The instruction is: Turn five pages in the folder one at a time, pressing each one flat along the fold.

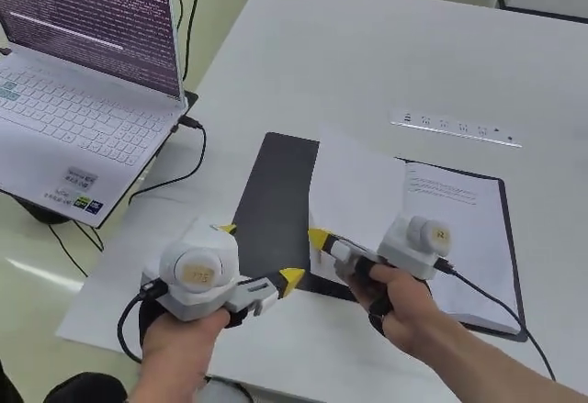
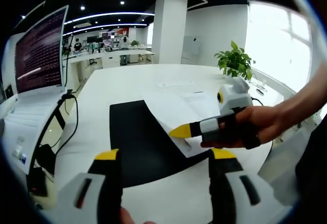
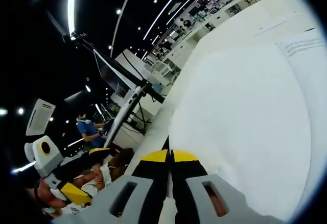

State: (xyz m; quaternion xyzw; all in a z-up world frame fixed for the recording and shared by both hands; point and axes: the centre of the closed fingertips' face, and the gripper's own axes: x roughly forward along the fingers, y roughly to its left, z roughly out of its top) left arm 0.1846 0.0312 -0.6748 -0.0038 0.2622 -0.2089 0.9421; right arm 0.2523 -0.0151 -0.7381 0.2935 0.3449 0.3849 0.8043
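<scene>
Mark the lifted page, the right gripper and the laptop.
page [image 1: 354, 192], head view, middle of the raised white sheet.
right gripper [image 1: 319, 238], head view, yellow jaw tips at the page's edge.
laptop [image 1: 78, 114], head view, keyboard.

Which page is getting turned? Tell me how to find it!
On the white table, right of the laptop, lies an open black folder. One white page rises from its middle, its bottom corner pinched by the right gripper. The printed page beside it lies flat.
</scene>
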